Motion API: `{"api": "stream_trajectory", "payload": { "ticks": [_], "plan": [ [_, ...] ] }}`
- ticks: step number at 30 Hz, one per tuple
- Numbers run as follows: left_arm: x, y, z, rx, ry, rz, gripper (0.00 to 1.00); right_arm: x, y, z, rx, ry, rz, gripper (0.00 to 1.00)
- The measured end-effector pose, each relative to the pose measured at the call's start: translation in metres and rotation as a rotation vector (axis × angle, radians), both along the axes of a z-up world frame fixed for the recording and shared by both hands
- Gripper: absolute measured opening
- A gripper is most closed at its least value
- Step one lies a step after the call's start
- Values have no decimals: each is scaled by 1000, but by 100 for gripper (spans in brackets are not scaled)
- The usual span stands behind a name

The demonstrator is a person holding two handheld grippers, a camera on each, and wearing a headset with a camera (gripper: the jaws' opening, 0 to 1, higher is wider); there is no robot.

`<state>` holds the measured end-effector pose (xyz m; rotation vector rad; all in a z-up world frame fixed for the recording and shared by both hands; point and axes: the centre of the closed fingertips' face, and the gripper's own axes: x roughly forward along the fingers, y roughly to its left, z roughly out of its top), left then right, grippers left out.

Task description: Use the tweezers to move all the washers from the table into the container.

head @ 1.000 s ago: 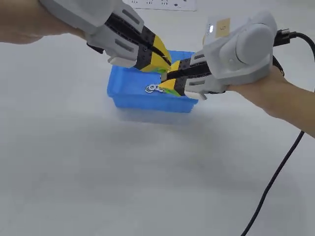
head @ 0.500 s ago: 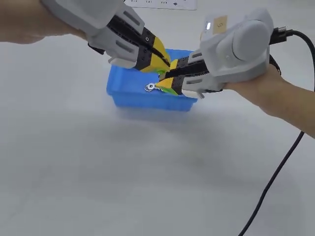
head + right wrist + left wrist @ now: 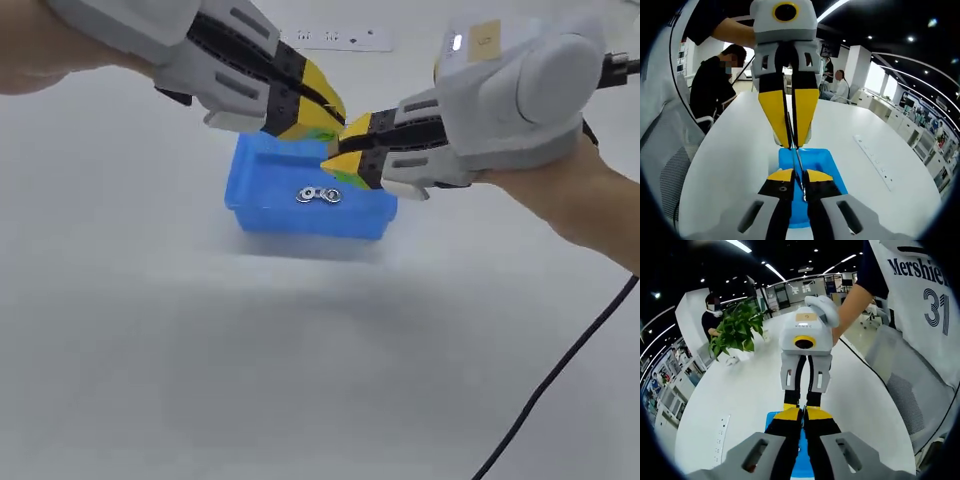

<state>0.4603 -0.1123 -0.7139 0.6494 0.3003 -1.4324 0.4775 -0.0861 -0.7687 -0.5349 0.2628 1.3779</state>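
- On the white table point(image 3: 200, 350): blue container point(image 3: 300, 218), open at the top, standing well clear of the near edge.
- Inside it, near the front wall: two metal washers point(image 3: 318, 195), lying flat and touching each other.
- Right gripper point(image 3: 335, 165): coming in from the right, yellow-tipped jaws pressed together on the tweezers point(image 3: 797, 160), tips above the container's right rear part.
- Left gripper point(image 3: 325, 112): coming in from the upper left, nose to nose with the other one and just above it, jaws drawn in to a narrow slit.
- In the right gripper view: thin end of the tweezers running up into that slit; cannot tell whether actually clamped there.
- In the way: both sets of jaws, covering the container's far rim and back corner in the head view; in the right gripper view, own jaws and the tweezers across the middle of the blue floor, hiding the washers.
- Around: white power strip point(image 3: 335, 38) on the far side of the table, well apart from the container; black cable point(image 3: 560, 365) trailing from the right gripper toward the near right.
- Further off: potted green plant point(image 3: 737, 330) on the table, person in a numbered jersey point(image 3: 920, 300) holding the right gripper, seated person in black point(image 3: 715, 80) beside the table.
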Motion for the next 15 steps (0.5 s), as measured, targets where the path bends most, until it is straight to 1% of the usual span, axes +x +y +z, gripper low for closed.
{"api": "stream_trajectory", "payload": {
  "ticks": [2,3,6,9,11,12,14,15],
  "plan": [
    [-7,1,4,-2,-7,-2,6,-8,-3,7,1,-6,1,9],
    [-12,1,6,-1,-10,-2,6,-13,-5,10,-3,-11,4,9],
    [-25,4,5,12,-10,-4,6,-28,-10,12,-27,-17,21,8],
    [-38,8,-3,36,-6,1,6,-44,-16,9,-57,-5,35,8],
    [-45,9,-9,35,3,14,6,-52,-17,6,-71,10,46,8],
    [-48,10,-12,42,7,15,6,-56,-18,3,-84,11,53,8],
    [-53,11,-20,57,8,24,6,-62,-19,-3,-108,16,64,8],
    [-56,13,-26,71,12,29,6,-64,-19,-5,-116,20,69,8]
  ]
}}
